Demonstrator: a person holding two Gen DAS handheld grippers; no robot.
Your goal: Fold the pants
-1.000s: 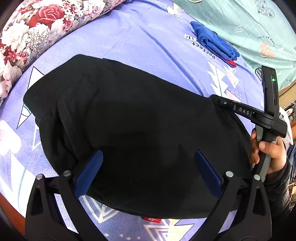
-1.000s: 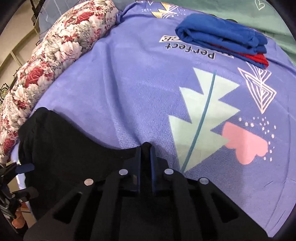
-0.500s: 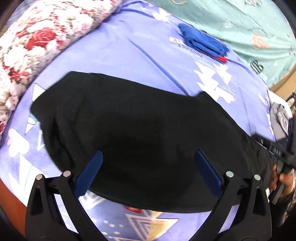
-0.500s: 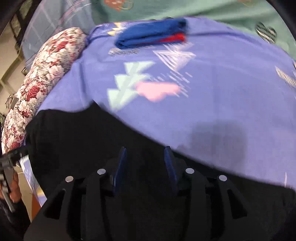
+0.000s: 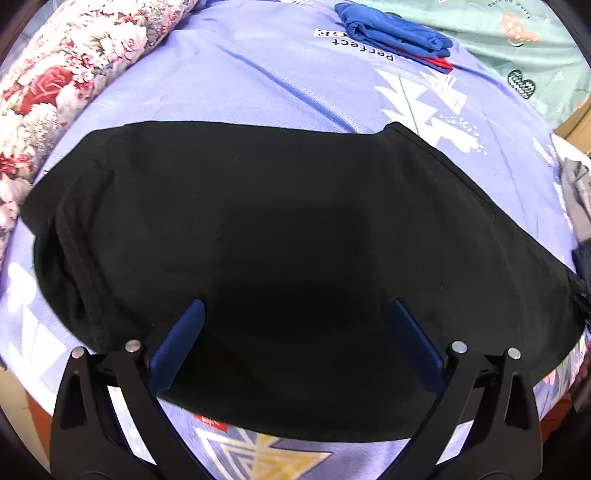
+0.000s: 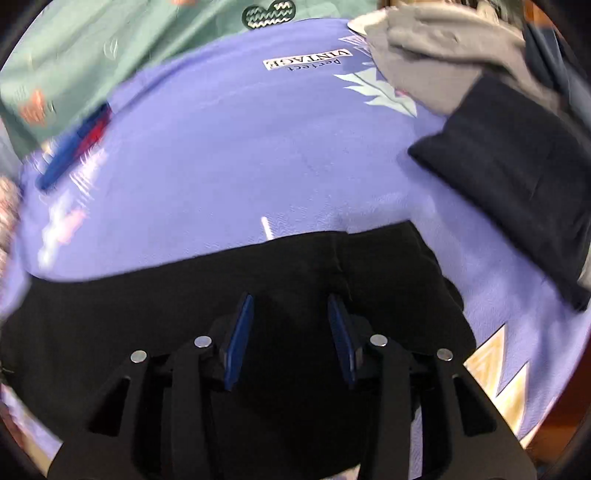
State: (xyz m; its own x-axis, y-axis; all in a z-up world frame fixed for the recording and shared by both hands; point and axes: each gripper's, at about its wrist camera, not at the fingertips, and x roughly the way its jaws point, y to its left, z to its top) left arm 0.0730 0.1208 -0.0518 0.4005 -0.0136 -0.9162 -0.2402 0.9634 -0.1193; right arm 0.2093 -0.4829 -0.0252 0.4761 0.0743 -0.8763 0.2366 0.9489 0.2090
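Blue folded clothes (image 5: 397,31) sitting upper right in left view, floral pillow (image 5: 62,74) upper left, nothing blocking either. Right view: dark folded garment (image 6: 517,177) and grey cloth (image 6: 443,48) lying upper right, clear of the pants. Pants (image 5: 277,229) lying flat on the purple bedsheet (image 5: 240,74), filling mid-frame. Left gripper (image 5: 295,306) hanging wide open over them, gripping nothing. Right gripper (image 6: 290,299) has just been opening; fingers partly apart over the pants' end, released.
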